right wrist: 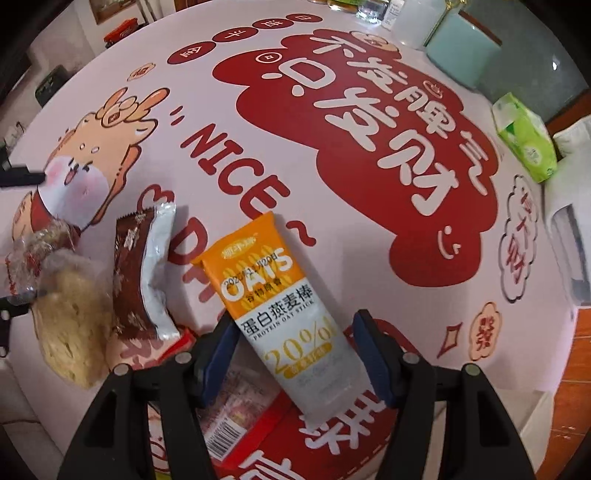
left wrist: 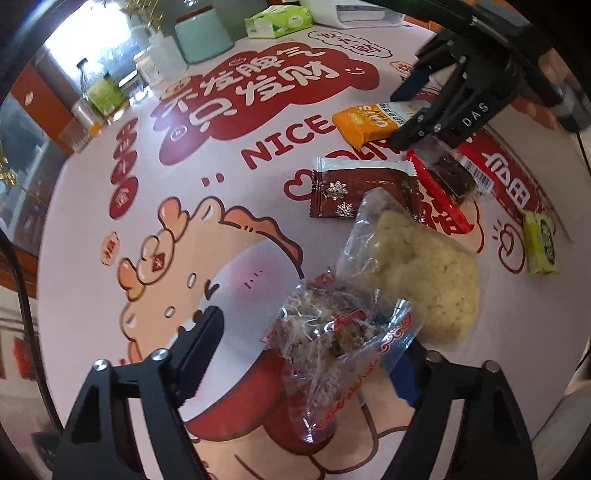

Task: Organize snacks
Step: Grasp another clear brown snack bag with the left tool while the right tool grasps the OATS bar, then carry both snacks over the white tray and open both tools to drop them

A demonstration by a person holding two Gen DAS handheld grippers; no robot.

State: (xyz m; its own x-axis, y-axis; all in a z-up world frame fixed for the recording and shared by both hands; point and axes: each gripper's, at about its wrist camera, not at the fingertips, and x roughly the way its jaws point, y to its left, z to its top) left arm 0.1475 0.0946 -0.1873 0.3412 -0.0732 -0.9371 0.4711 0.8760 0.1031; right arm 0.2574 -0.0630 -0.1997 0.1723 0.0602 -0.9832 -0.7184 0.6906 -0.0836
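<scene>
In the left wrist view my left gripper [left wrist: 310, 332] points down at a clear, red-printed packet of brown crumbly snack [left wrist: 325, 339]. The packet lies between the fingers; the left finger stands apart from it, so the gripper is open. My right gripper [right wrist: 295, 350] [left wrist: 397, 118] straddles the near end of an orange and white oat bar [right wrist: 280, 314] [left wrist: 369, 120] that lies on the table. Its blue pads sit close to the bar's edges, open. Beside these lie a brown snowflake packet [left wrist: 362, 192], a pale puffed cake in a clear bag [left wrist: 424, 280] and a red pack [left wrist: 491, 166].
A small green packet [left wrist: 541, 243] lies at the right edge of the printed tablecloth [left wrist: 184, 229]. At the far side stand a teal container [left wrist: 203, 37], a green tissue pack [left wrist: 277, 20], bottles [left wrist: 99, 92] and a white box [left wrist: 362, 13].
</scene>
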